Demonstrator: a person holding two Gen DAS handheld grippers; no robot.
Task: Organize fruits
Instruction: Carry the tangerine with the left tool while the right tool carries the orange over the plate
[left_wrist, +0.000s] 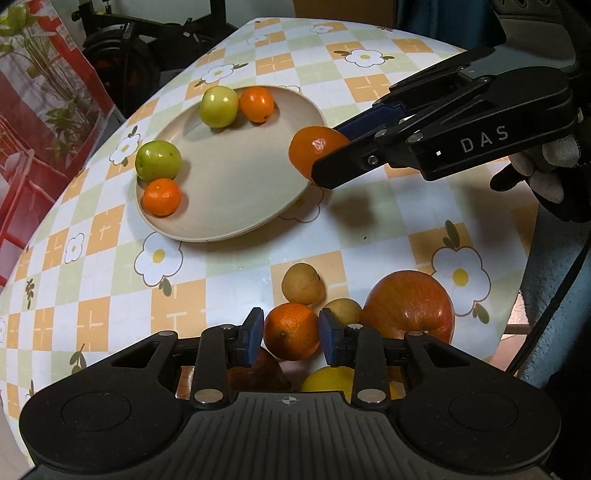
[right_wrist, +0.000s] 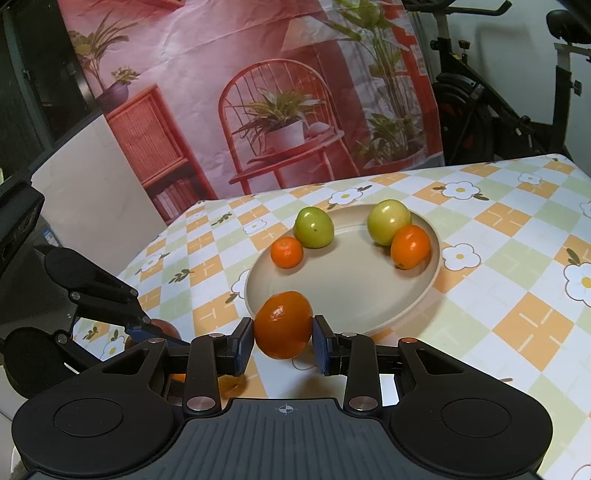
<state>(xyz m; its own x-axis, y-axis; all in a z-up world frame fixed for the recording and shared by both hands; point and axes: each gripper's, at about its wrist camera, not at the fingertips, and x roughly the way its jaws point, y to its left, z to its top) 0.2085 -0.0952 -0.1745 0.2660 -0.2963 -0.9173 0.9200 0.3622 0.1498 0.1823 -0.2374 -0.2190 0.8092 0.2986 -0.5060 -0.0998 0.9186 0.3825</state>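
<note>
A beige plate (left_wrist: 240, 177) (right_wrist: 347, 295) holds two green apples (left_wrist: 158, 161) (left_wrist: 218, 106) and two small oranges (left_wrist: 161, 197) (left_wrist: 257, 104). My right gripper (right_wrist: 283, 341) (left_wrist: 332, 157) is shut on an orange (right_wrist: 283, 320) (left_wrist: 312, 151) and holds it above the plate's near rim. My left gripper (left_wrist: 291, 338) has its pads on both sides of another orange (left_wrist: 291, 330) in the loose fruit pile on the table. A large red apple (left_wrist: 408, 308), two brown round fruits (left_wrist: 301, 282) (left_wrist: 343, 312) and a yellow fruit (left_wrist: 328, 380) lie around it.
The table has a checked, flowered cloth (left_wrist: 369, 243) (right_wrist: 517, 295); its edge curves at the left and far side. A printed red backdrop (right_wrist: 258, 92) and an exercise bike (right_wrist: 498, 92) stand beyond the table. A gloved hand (left_wrist: 546, 177) holds the right gripper.
</note>
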